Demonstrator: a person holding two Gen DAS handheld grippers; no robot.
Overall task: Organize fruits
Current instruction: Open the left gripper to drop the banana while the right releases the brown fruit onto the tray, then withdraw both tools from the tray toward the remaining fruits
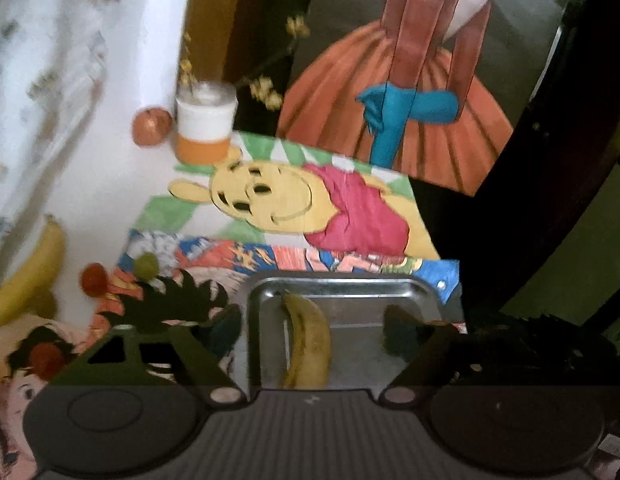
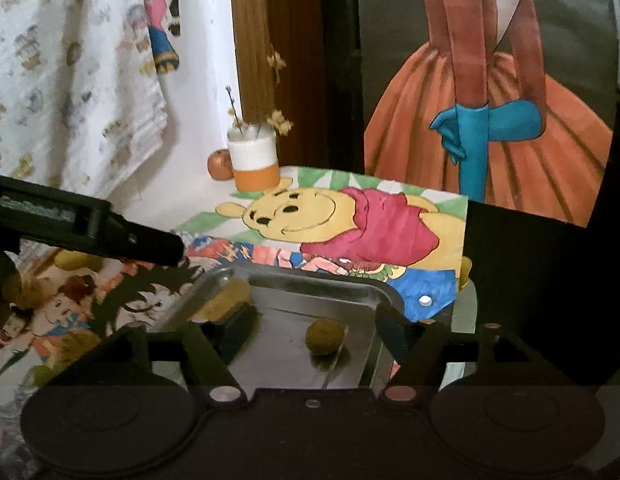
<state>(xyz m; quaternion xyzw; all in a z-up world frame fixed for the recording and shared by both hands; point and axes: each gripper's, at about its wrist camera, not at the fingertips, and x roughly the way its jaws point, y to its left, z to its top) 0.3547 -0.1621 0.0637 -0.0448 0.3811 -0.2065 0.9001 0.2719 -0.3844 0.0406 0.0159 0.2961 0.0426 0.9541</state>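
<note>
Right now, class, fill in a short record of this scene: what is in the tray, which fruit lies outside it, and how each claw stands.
tray: metal tray on colourful drawings
in tray: banana, small round yellowish fruit
outside tray: second banana, red fruit, green fruit, orange-red fruit beside cup
left claw: open, empty
right claw: open, empty

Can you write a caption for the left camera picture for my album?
A banana lies in the metal tray between open fingers.
</note>
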